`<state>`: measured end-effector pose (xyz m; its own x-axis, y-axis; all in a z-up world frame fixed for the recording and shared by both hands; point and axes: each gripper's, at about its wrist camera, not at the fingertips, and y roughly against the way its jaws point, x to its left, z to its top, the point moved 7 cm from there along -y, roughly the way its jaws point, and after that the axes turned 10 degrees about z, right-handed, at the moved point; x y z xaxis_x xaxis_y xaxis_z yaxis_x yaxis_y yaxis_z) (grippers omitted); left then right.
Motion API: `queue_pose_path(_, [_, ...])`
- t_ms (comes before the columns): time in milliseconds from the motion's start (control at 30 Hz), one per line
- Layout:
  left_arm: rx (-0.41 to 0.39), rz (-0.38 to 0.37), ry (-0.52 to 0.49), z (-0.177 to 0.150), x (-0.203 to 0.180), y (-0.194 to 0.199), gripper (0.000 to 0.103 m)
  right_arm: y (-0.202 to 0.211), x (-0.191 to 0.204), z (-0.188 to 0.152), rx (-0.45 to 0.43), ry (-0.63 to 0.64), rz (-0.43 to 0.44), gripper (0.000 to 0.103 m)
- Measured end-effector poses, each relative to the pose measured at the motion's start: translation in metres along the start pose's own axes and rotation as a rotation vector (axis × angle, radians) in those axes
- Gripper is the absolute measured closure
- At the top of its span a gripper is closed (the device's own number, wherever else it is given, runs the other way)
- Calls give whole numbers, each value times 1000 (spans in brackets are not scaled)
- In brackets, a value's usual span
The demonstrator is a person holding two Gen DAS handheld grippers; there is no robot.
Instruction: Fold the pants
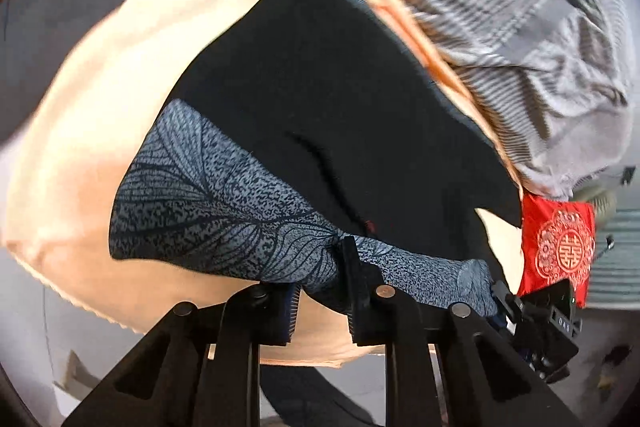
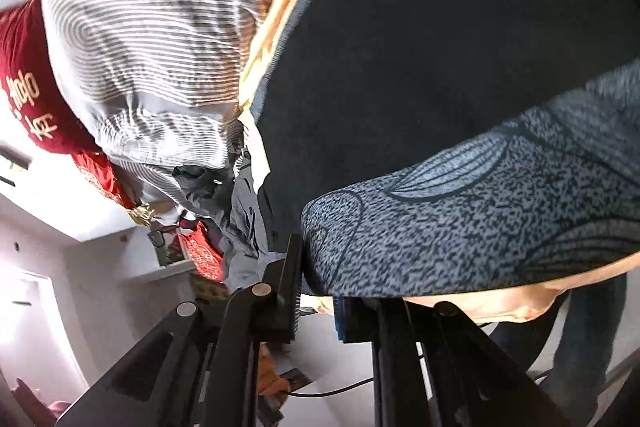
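The pants (image 1: 320,99) are dark navy with a grey-blue leaf-print band (image 1: 208,203) at one end, lying on a peach cloth (image 1: 100,115). My left gripper (image 1: 324,267) is shut on the printed band, which bunches between the jaws. The other gripper (image 1: 516,303) shows at the band's right end. In the right wrist view my right gripper (image 2: 320,287) is shut on the printed band (image 2: 480,219), with the dark pants (image 2: 440,47) spread beyond it.
A heap of grey striped clothing (image 1: 500,7) lies past the peach cloth's far edge; it also shows in the right wrist view (image 2: 152,27). A red embroidered cloth (image 1: 560,247) sits at right. Red fabric (image 2: 28,87) and white furniture (image 2: 80,267) are at left.
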<state>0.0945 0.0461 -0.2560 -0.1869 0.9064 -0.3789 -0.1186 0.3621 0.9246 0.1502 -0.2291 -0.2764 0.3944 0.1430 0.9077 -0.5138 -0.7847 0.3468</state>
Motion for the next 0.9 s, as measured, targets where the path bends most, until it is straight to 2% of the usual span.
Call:
queue_pose_path(167, [-54,-15,-43,36,-31,22,83,-1,35,28,32,72,-44,89])
queue_pose_path(367, [-93,18,-58,96,-56,12,82,-16,66,85,106,136,-88,89])
queue_pose_path(567, [-135,109,-38,167,-82,-33,82,-58,61,168,200,85,-123,89])
queue_pose_path(700, [-141,190,0,196,-84,-69,82,-91,41,216,249,24,-168,86])
queue_pose_path(767, [-137,236,9,204,-80,-85,69,-107,28,235,287,26,-214,86])
queue_pose_path(800, [-147,254,20,209,-79,-91,58,-113,22,240,303,26,-230,86])
queue_pose_path(833, [-157,254,27,212,-78,-93,55,-120,15,246,324,24,-245,86])
queue_pose_path(900, [-171,281,40,217,-77,-91,55,-128,7,251,340,19,-245,85])
